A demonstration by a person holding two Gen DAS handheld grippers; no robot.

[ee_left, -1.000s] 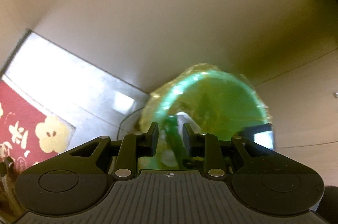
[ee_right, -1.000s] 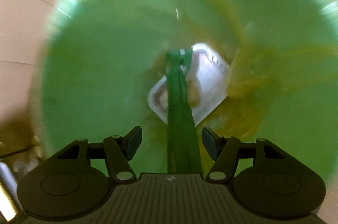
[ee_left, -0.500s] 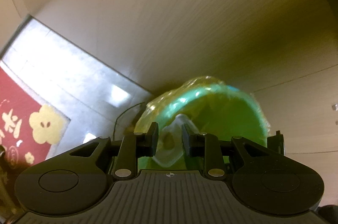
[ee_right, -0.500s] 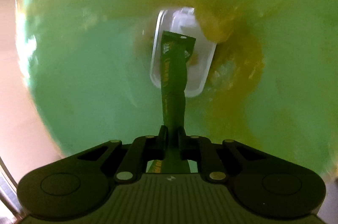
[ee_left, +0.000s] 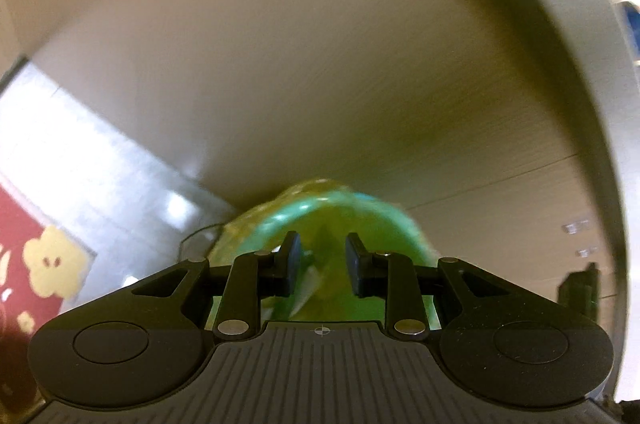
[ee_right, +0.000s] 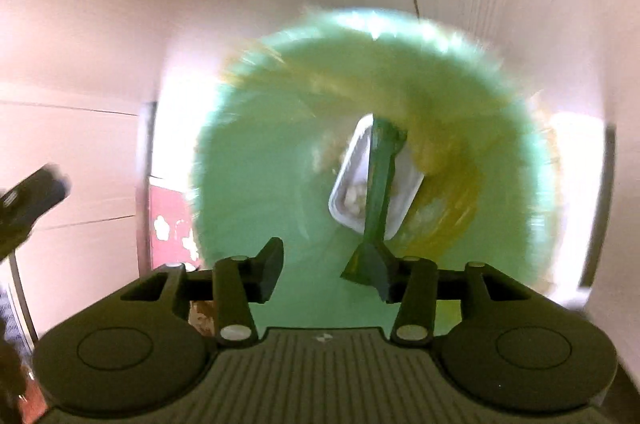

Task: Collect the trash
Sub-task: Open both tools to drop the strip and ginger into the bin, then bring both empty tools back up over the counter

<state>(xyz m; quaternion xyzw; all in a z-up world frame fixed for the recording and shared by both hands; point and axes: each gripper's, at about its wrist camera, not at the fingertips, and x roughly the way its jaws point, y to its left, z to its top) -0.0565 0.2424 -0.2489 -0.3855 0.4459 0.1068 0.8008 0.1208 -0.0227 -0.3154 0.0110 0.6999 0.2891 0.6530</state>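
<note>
A green trash bin with a yellowish liner fills the right wrist view; its rim shows in the left wrist view. Inside lies a white plastic tray with a dark green wrapper strip standing over it. My right gripper is open above the bin mouth; the strip's near end touches the right finger. My left gripper hovers over the bin rim with its jaws a little apart and nothing clearly between them.
A beige cabinet panel rises behind the bin. Grey floor tiles and a red mat with cream flowers lie to the left. The left gripper shows blurred at the left edge of the right wrist view.
My right gripper was shut on the green strip half a second ago and has opened and pulled back from the bin. My left gripper has risen a little and its jaws have spread slightly.
</note>
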